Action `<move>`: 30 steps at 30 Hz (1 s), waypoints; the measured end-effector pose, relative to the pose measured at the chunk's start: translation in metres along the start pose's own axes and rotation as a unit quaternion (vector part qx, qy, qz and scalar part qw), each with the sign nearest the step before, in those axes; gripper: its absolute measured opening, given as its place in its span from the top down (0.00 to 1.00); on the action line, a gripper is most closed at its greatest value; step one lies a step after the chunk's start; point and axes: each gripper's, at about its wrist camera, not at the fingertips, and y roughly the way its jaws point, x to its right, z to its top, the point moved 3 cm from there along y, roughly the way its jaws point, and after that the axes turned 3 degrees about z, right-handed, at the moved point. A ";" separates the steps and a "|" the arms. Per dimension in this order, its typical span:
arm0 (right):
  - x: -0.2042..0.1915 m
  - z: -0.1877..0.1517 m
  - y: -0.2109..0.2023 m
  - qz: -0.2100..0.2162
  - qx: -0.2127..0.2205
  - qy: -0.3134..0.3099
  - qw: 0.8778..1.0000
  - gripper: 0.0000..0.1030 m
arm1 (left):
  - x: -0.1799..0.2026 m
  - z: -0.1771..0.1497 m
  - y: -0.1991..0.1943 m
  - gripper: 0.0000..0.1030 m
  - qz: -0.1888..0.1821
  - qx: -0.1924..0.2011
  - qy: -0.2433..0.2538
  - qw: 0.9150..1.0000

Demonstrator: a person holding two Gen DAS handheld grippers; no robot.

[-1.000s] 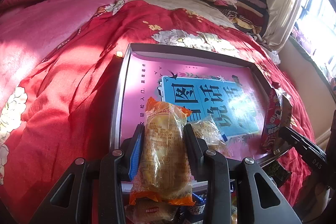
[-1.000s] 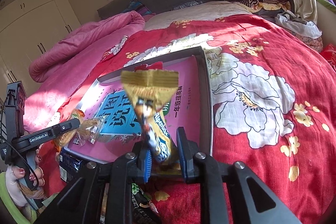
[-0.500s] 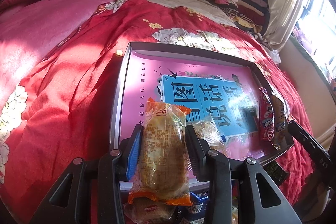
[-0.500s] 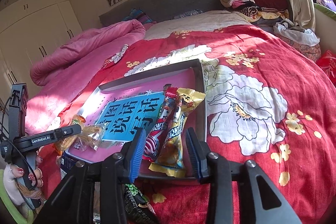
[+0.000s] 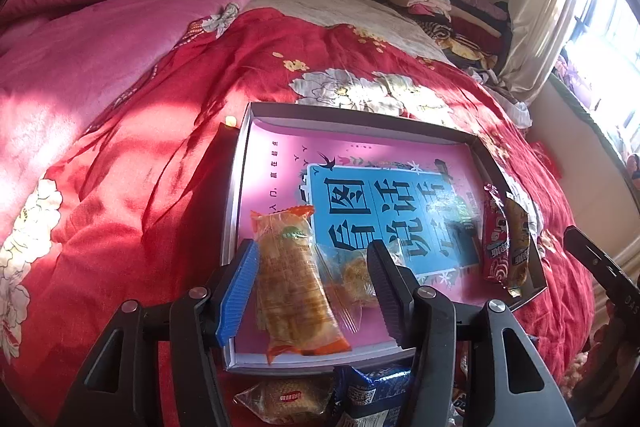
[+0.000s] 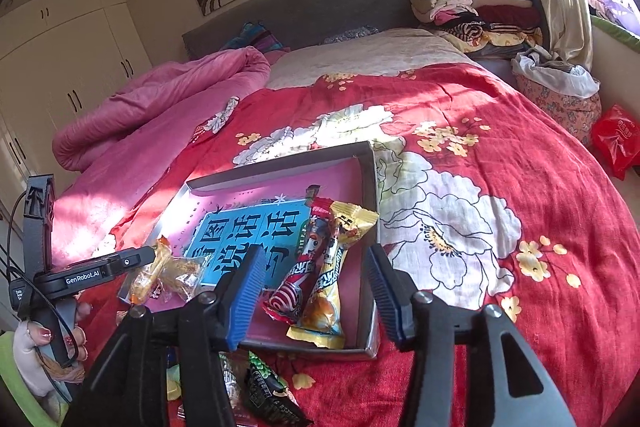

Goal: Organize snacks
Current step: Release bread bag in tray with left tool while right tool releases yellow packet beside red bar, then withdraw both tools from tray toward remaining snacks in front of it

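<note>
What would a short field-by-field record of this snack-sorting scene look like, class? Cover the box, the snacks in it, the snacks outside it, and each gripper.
box: shallow box with a pink printed bottom, on a red floral quilt
left side of box: orange bread packet beside a clear snack packet
right side of box: red snack stick and yellow snack stick, side by side
outside box: blue packet and green packet on the quilt
left gripper: opening, pads off the bread packet
right gripper: opening, sticks released

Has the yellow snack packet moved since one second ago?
Yes. The yellow packet has gone down from the right gripper into the box, beside the red packet.
</note>
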 end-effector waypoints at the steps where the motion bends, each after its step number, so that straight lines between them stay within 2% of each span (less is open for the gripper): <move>1: -0.003 0.003 -0.002 0.000 -0.003 -0.005 1.000 0.48 | -0.001 0.003 -0.003 0.40 -0.002 0.002 -0.002 1.000; 4: -0.012 0.012 -0.010 -0.005 -0.003 -0.020 1.000 0.44 | 0.000 0.009 -0.013 0.36 0.000 0.012 -0.004 1.000; 10: -0.018 0.017 -0.026 -0.006 0.000 -0.012 1.000 0.39 | 0.004 0.021 -0.040 0.28 -0.004 0.022 -0.013 1.000; 13: -0.023 0.020 -0.038 -0.009 0.001 -0.008 1.000 0.38 | 0.006 0.025 -0.057 0.27 -0.004 0.028 -0.012 1.000; 20: -0.036 0.032 -0.065 0.016 0.011 0.027 0.999 0.31 | 0.004 0.023 -0.092 0.26 -0.006 0.031 -0.009 0.999; 26: -0.046 0.030 -0.066 0.023 0.008 0.021 0.999 0.30 | 0.003 0.019 -0.110 0.26 -0.003 0.037 -0.005 0.999; 30: -0.049 0.024 -0.065 0.028 -0.002 0.018 0.999 0.30 | 0.005 0.014 -0.111 0.26 -0.014 0.023 -0.006 1.000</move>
